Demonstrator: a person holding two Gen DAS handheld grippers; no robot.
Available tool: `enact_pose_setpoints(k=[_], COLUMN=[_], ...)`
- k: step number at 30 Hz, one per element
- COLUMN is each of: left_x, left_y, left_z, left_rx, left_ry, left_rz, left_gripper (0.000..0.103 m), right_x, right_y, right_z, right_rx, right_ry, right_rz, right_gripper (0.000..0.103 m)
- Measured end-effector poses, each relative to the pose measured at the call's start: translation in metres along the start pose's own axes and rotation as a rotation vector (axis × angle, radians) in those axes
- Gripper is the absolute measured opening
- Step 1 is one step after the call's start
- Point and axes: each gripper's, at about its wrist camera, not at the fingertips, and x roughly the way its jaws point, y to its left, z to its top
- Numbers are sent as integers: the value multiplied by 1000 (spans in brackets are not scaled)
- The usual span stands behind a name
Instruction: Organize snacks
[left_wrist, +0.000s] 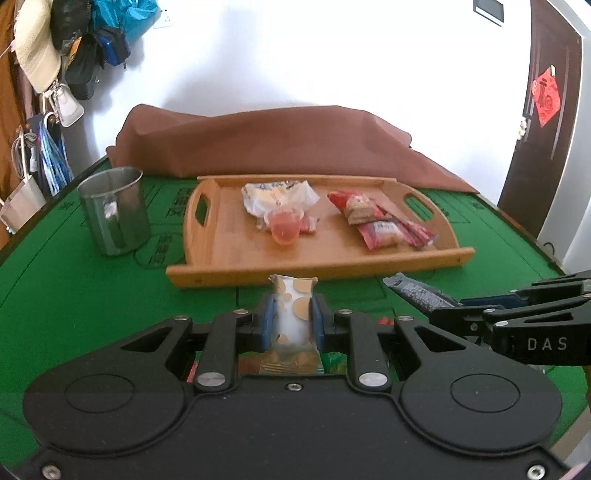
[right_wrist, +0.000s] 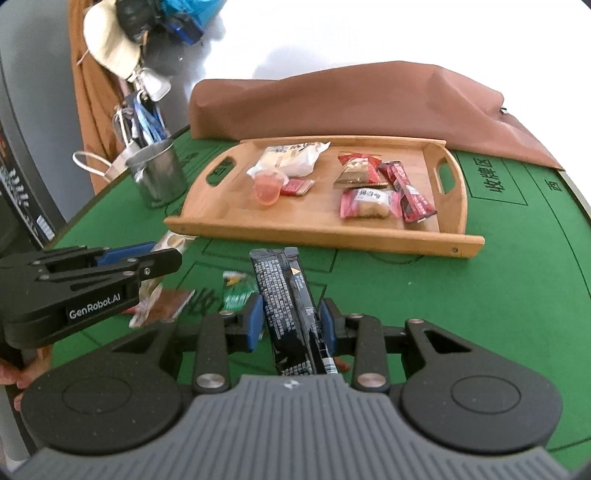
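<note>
Left wrist view: left gripper (left_wrist: 294, 314) jaws pinch a white packet (left_wrist: 293, 308); right gripper (right_wrist: 291, 325) jaws pinch a black packet (right_wrist: 291, 310), both above the surface short of the tray (left_wrist: 314, 266). Carry each over the rim, set it in a bare spot, then let go.

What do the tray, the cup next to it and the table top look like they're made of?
Tray: pale wood, probably bamboo, smooth finish, with visible grain and cut-out handles. Cup: metal, likely stainless steel, its grey wall dully reflecting light. Table top: green felt-like cloth, matte, with printed dark lines and characters.
</note>
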Motion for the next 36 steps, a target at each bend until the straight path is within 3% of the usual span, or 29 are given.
enact_pose_setpoints(k=[12, 23, 30, 36], left_x=[53, 111, 153, 184], left_y=[18, 36, 47, 57], left_z=[63, 108, 123, 121], left_rx=[-68, -119, -148, -182], left_ry=[26, 68, 117, 173], left_rz=[-35, 28, 75, 96], left_gripper=[21, 21, 21, 21], right_x=[27, 59, 92, 121], right_y=[-29, -66, -101, -115], right_z=[63, 110, 132, 137], right_rx=[94, 195, 307, 302], right_ry=[-15, -22, 9, 34], right_rz=[-50, -160, -195, -253], right_gripper=[38, 38, 38, 39])
